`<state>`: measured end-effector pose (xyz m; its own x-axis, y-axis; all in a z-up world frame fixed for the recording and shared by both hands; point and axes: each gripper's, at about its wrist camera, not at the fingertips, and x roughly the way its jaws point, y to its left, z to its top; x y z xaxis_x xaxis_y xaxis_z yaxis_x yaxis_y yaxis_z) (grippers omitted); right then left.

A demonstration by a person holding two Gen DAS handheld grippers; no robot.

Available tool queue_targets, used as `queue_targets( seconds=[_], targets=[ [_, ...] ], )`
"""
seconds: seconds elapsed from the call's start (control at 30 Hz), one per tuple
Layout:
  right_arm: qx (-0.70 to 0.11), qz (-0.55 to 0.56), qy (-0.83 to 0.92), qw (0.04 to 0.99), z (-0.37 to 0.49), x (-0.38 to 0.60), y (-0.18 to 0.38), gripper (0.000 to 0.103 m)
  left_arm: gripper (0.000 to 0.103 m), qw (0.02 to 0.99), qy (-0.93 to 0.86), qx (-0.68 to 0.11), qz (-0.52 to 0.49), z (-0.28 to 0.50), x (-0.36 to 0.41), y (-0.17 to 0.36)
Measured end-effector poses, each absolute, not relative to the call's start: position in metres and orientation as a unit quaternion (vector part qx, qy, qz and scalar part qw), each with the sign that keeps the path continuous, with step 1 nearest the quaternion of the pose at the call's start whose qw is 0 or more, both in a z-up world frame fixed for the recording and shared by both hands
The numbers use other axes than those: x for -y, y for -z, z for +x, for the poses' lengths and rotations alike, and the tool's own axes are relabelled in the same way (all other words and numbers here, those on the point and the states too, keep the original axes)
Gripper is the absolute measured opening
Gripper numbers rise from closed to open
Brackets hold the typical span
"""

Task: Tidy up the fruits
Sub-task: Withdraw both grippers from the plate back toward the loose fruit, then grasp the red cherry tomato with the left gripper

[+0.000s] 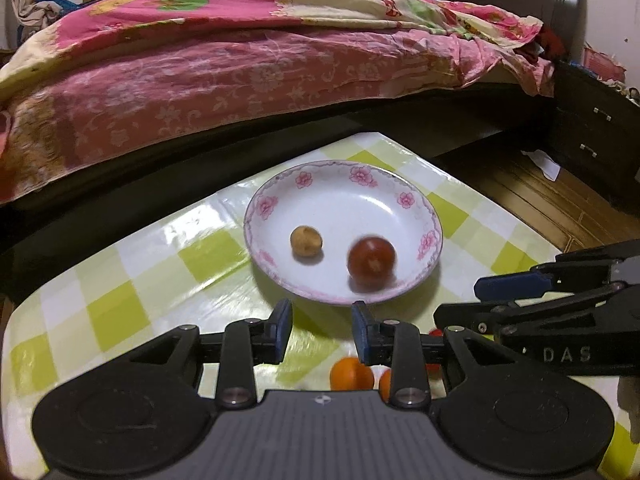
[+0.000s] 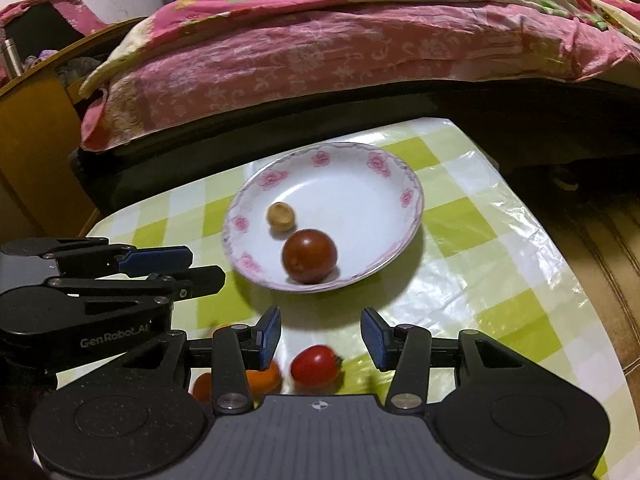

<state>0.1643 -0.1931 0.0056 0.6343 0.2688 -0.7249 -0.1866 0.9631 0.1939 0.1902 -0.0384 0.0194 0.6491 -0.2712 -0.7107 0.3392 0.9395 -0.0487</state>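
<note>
A white plate with pink flowers (image 1: 344, 200) (image 2: 360, 184) stands on the checked table. In it lie a dark red round fruit (image 1: 371, 263) (image 2: 309, 255) and a small tan fruit (image 1: 306, 241) (image 2: 281, 216). My left gripper (image 1: 322, 330) is open and empty, just short of the plate's near rim. An orange fruit (image 1: 351, 374) and part of another lie under it. My right gripper (image 2: 320, 338) is open and empty above a small red tomato (image 2: 316, 363), with orange fruit (image 2: 262, 378) beside its left finger.
The table (image 1: 132, 280) has a green and white glossy cloth. A bed with a pink cover (image 1: 240, 80) runs close behind it. A dark cabinet (image 1: 596, 136) stands at the right, over a wooden floor. Each gripper shows at the side of the other's view.
</note>
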Motion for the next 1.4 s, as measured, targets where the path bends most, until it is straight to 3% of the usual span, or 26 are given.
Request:
queue_targets(
  seconds=[0.5, 1.4],
  targets=[
    [-0.432, 0.035, -0.164, 0.886, 0.127, 0.175, 0.002, 0.042, 0.040, 0.893, 0.165, -0.415, 0.065, 0.141, -0.001, -0.005],
    [-0.474, -0.009, -0.244, 0.846, 0.116, 0.128, 0.027, 0.042, 0.043, 0.864, 0.232, -0.427, 0.130, 0.139, 0.010, 0.020]
  ],
)
